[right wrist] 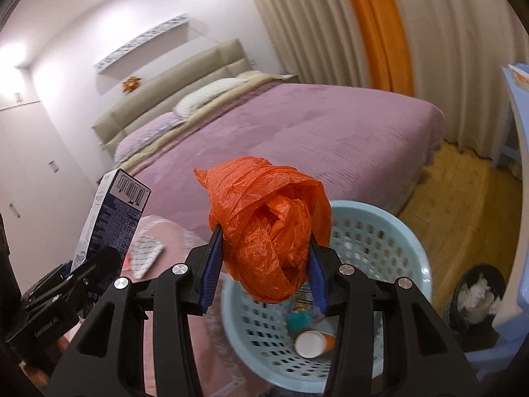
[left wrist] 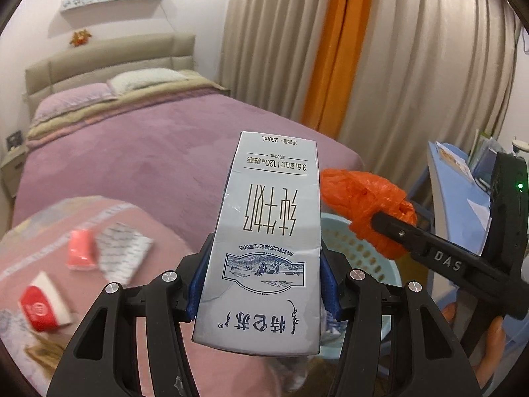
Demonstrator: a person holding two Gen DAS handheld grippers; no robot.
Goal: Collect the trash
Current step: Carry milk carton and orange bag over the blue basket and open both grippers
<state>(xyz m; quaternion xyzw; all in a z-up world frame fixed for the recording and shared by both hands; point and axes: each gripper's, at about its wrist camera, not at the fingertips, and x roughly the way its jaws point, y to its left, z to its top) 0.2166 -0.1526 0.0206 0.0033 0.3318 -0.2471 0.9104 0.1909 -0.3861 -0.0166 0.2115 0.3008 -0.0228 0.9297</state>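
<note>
A: How many things are being held?

B: Two. The left gripper has its jaws clamped on the sides of one silver 250 mL milk carton, held upside down above the near pink surface. The right gripper has its jaws pressed in on one crumpled orange plastic bag, just above the rim of the light blue perforated basket.

A: And inside that basket?

B: One white cup lying on its side with an orange end, one teal scrap, and some printed packaging too blurred to name.

A: What's on the pink surface?

B: Three pieces at the left: one pink packet, one grey printed wrapper touching it, and nearer, one red-and-white paper cup on its side.

A: Any other bins?

B: One dark mesh wastebasket with white paper, right of the basket. One purple-covered bed lies beyond.
</note>
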